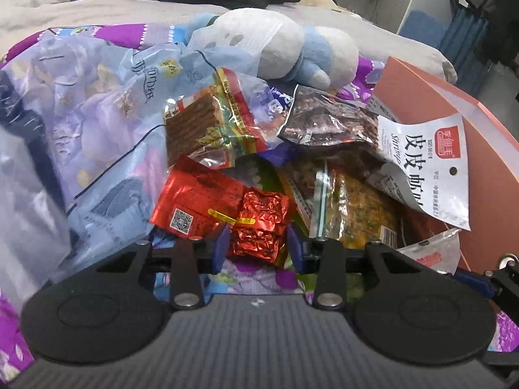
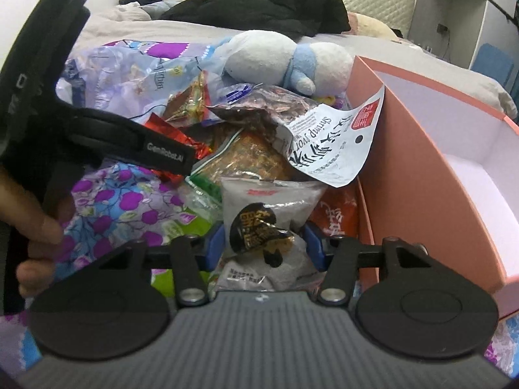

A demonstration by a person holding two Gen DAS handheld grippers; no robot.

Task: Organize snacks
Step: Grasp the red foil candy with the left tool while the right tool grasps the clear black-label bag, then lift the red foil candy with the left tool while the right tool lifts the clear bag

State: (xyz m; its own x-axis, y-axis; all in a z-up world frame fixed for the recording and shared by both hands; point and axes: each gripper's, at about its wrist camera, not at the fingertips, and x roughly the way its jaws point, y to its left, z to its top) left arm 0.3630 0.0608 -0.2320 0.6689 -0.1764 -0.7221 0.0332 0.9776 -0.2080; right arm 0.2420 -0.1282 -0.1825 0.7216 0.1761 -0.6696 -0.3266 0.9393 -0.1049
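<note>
A heap of snack packets lies on a purple floral bedspread. In the left wrist view my left gripper is shut on a crinkled red foil packet at the heap's near edge. A larger red foil pack lies just left of it. In the right wrist view my right gripper is shut on a grey packet with a black and gold label. A white shrimp packet leans against the pink box, also in the left wrist view. The box's white inside shows nothing in it.
A white and blue plush toy lies behind the heap. A large pale blue plastic bag covers the left. Dark clothes lie on the bed behind. The left gripper's black body and the hand holding it fill the right view's left side.
</note>
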